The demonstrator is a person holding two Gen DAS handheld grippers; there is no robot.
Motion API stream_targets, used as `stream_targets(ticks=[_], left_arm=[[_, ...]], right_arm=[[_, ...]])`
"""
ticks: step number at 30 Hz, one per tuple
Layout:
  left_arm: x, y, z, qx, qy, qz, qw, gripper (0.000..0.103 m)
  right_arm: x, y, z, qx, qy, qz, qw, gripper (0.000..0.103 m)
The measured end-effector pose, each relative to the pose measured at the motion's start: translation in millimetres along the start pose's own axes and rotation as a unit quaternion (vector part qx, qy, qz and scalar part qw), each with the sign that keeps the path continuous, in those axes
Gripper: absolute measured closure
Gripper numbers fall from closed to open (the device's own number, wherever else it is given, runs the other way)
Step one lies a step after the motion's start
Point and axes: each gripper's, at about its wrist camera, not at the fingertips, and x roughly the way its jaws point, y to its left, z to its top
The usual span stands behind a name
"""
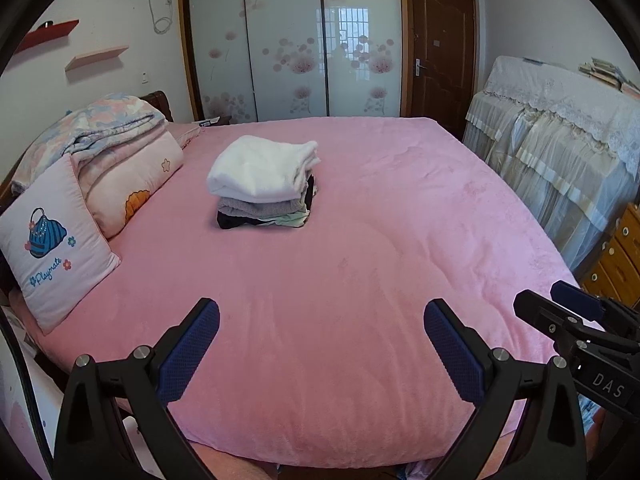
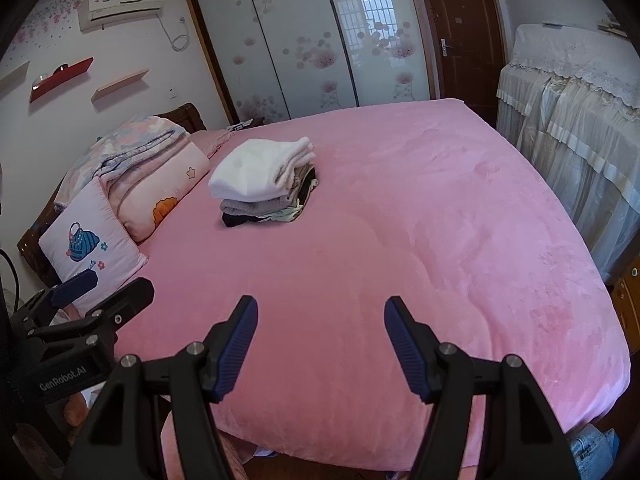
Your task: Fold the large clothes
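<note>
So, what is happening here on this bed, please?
A person holds a gripping tool in each hand over the near edge of a pink bed. Both the left tool and the right tool are open and hold nothing. A stack of folded clothes, with a white piece on top, sits on the bed. No unfolded garment lies on the cover.
</note>
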Motion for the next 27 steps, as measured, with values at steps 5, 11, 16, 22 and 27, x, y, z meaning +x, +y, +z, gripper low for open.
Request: stream_targets(ticks=[5, 11, 16, 22, 27], left_arm=[[1.6, -5.9, -19.2, -0.007, 0.002, -0.001, 1.0000, 0.001], [8.9, -4.2, -40.9, -0.017, 0.012, 0.000, 0.9998, 0.001], [16.2, -3.6, -54.4, -0.016, 0.025, 0.001, 0.9996, 0.001], [21.3, -3.9, -66.1, -0.014, 0.034, -0.007, 0.9993, 0.001], [21.7, -3.8, -69.2, -0.008, 0.032, -0.001, 0.9995, 0.001]], right_arm=[[-1.8, 4.6, -20.6, -0.010, -0.021, -0.032, 0.999, 0.023], [4.2, 2.2, -40.9, 0.008, -0.022, -0.033, 0.999, 0.023], [13.3, 1.4, -55.4, 0.014, -0.009, -0.034, 0.999, 0.023], [16.5, 6.1, -65.2, 0.006, -0.007, -0.054, 0.999, 0.023], [12.1, 10.2, -66.7, -0.007, -0.017, -0.070, 0.997, 0.023]])
